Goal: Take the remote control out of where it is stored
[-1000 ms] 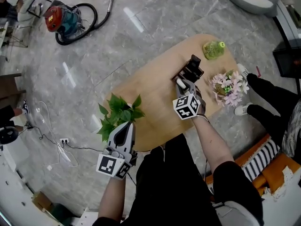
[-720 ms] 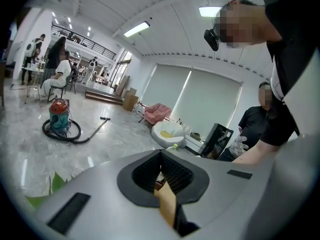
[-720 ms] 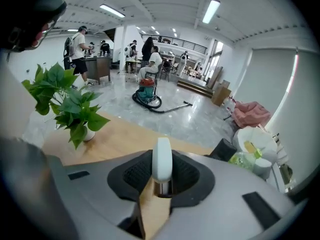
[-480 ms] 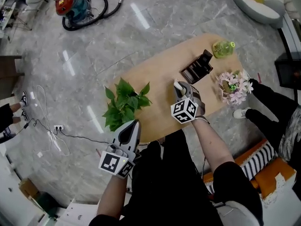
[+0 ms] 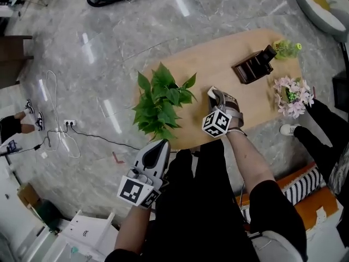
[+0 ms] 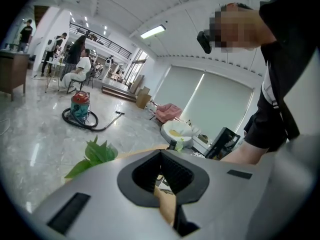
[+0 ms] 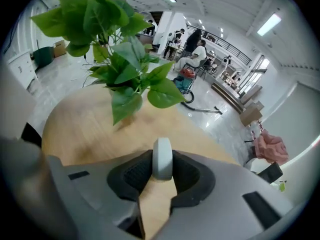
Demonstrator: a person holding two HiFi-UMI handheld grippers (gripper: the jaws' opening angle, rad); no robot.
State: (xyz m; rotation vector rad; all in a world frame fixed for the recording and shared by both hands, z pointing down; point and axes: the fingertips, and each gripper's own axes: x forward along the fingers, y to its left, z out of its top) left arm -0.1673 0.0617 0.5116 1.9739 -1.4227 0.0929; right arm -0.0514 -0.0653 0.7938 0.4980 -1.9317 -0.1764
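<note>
My right gripper (image 5: 214,97) is shut on a white remote control (image 5: 211,94), held over the near part of the oval wooden table (image 5: 218,59). In the right gripper view the remote (image 7: 162,159) stands edge-on between the black pads of the right gripper (image 7: 162,168), above the bare tabletop (image 7: 85,134). The dark holder (image 5: 253,67) stands at the table's far right, well apart from the remote. My left gripper (image 5: 160,144) hangs off the table's near edge, shut with nothing in it; its view shows the left gripper (image 6: 161,156) with its tips together.
A leafy green plant (image 5: 162,100) stands on the table just left of the right gripper and fills the upper left of its view (image 7: 115,44). A pink flower pot (image 5: 293,95) and a green bottle (image 5: 286,49) sit at the right end. A vacuum cleaner (image 6: 80,106) lies on the floor.
The right gripper has carried the remote away from the dark holder toward the table's near edge, next to the plant, and has rolled. The left gripper has shifted along the near edge.
</note>
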